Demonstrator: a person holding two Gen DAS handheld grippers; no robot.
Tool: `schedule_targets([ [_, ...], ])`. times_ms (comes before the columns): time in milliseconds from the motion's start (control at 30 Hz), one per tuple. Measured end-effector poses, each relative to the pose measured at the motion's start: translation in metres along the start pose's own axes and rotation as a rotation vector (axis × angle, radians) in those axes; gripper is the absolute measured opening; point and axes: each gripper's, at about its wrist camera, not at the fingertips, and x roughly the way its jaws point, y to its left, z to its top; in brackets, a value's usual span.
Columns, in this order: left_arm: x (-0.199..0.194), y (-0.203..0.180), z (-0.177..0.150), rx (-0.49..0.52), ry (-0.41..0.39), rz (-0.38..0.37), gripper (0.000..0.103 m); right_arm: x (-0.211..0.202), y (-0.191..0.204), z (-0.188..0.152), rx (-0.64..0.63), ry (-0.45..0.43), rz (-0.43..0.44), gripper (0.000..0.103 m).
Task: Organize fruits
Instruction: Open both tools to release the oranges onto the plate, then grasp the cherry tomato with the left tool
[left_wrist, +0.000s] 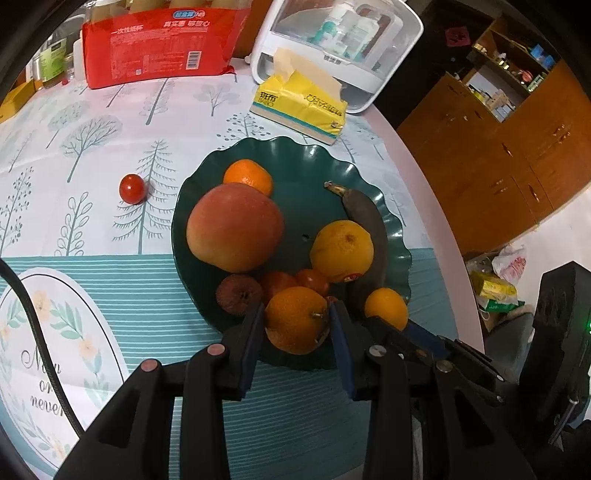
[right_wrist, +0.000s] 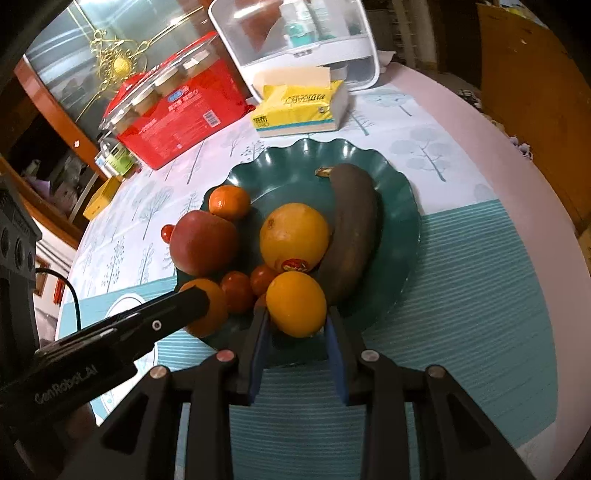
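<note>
Here, both tongs (left_wrist: 297, 314) (right_wrist: 296, 317) gripping oranges (left_wrist: 295, 321) (right_wrist: 296, 303)

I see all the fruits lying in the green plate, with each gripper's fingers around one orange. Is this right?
Not all: one cherry tomato lies on the tablecloth left of the plate, as the left wrist view shows. The rest holds: the left gripper and right gripper each flank an orange.

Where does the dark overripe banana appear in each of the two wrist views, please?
Left wrist view: the banana lies at the right side of the green plate, right of centre, behind the stickered orange.
Right wrist view: the banana sits just right of centre, right of the same orange.
Shared landmark: the yellow tissue pack behind the plate.
</note>
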Motion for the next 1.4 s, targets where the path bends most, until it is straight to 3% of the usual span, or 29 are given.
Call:
schedule_targets([
  [100, 0.000, 0.001, 0.001, -0.017, -0.013, 0.022, 0.039, 0.003, -0.001, 0.003, -0.009, 0.004, 0.009, 0.031],
  [167, -0.003, 0.002, 0.002, -0.024, -0.023, 0.042, 0.052, 0.004, -0.003, 0.004, -0.002, 0.009, 0.014, 0.033],
  [267, -0.009, 0.005, 0.004, -0.036, -0.033, 0.073, 0.060, 0.002, -0.007, 0.005, 0.010, 0.002, 0.015, 0.046],
  [400, -0.013, 0.011, 0.009, -0.047, -0.021, 0.129, 0.073, 0.001, -0.011, 0.007, 0.024, 0.003, 0.015, 0.048],
  [867, -0.029, 0.064, 0.049, -0.142, 0.007, 0.215, 0.077, -0.003, -0.005, 0.025, -0.034, -0.009, -0.005, 0.048],
  [1167, -0.003, 0.105, 0.082, -0.176, 0.017, 0.223, 0.076, 0.007, -0.004, 0.025, -0.032, -0.018, -0.030, 0.048],
  [1400, 0.028, 0.122, 0.092, -0.181, 0.030, 0.237, 0.069, 0.009, -0.009, 0.020, -0.005, -0.035, -0.025, 0.048],
])
